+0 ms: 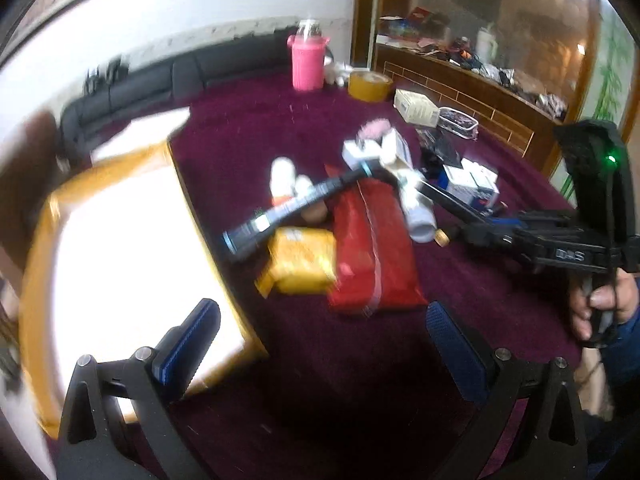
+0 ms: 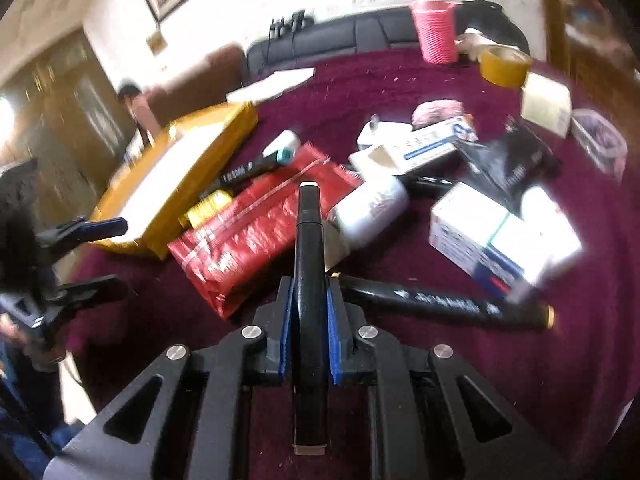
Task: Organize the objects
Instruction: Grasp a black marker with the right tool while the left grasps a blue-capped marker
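My right gripper (image 2: 307,308) is shut on a black marker (image 2: 308,248) that points forward above the cluttered maroon table (image 2: 520,380). In the left wrist view that gripper (image 1: 448,204) reaches in from the right, holding the marker (image 1: 460,204). My left gripper (image 1: 320,344) is open and empty over the table near an open yellow box (image 1: 120,264). A red packet (image 1: 372,248), a yellow packet (image 1: 300,264), another black marker (image 1: 288,212) and a white bottle (image 1: 418,212) lie in a pile ahead.
A second black marker (image 2: 444,300) lies on the cloth by my right gripper. White and blue boxes (image 2: 496,240), a black pouch (image 2: 508,168), a tape roll (image 2: 504,64) and a pink flask (image 2: 436,32) stand further back. A black sofa (image 1: 160,80) runs along the wall.
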